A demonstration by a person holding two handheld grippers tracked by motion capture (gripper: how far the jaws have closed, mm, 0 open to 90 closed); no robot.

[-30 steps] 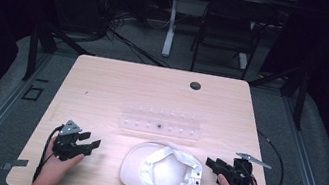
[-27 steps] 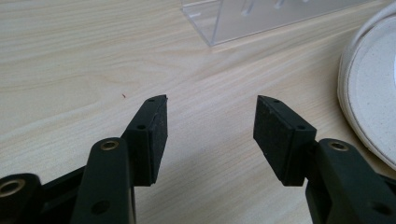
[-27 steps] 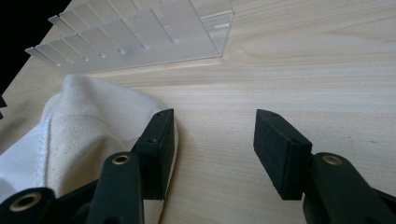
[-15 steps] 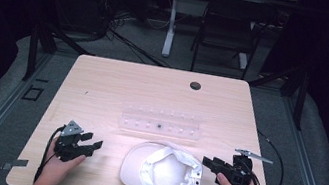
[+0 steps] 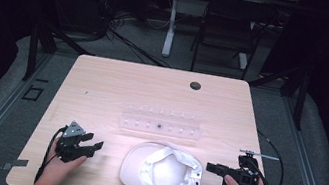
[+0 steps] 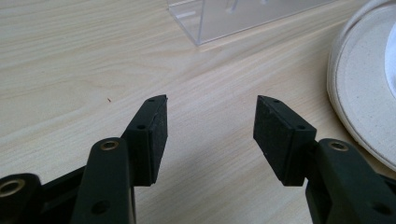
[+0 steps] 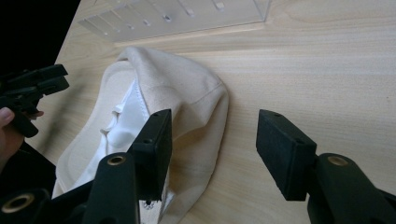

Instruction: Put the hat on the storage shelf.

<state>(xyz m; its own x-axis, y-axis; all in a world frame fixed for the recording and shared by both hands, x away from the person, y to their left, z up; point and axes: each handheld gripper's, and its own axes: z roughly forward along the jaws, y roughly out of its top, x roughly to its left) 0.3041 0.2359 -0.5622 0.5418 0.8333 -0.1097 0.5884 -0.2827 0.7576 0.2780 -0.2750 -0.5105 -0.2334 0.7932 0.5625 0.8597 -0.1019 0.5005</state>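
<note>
One cream cap (image 5: 161, 173) at the near edge of the table (image 5: 117, 89), upturned, white lining and a snap strap on view, brim toward the left. One clear plastic tray (image 5: 159, 126) just beyond, divided into small compartments. Two grippers, one per hand. Left gripper (image 5: 95, 146) near left of the cap, spread wide over bare wood. Right gripper (image 5: 211, 167) near right, freshly opened, gaping wide beside the cap's edge, gripping nothing.

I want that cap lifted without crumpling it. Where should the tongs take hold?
Probably the back edge of the white cap, near the right tongs. The cap lies upside down, so that thin rim stands free of the table. Come in level from its right side.
</note>
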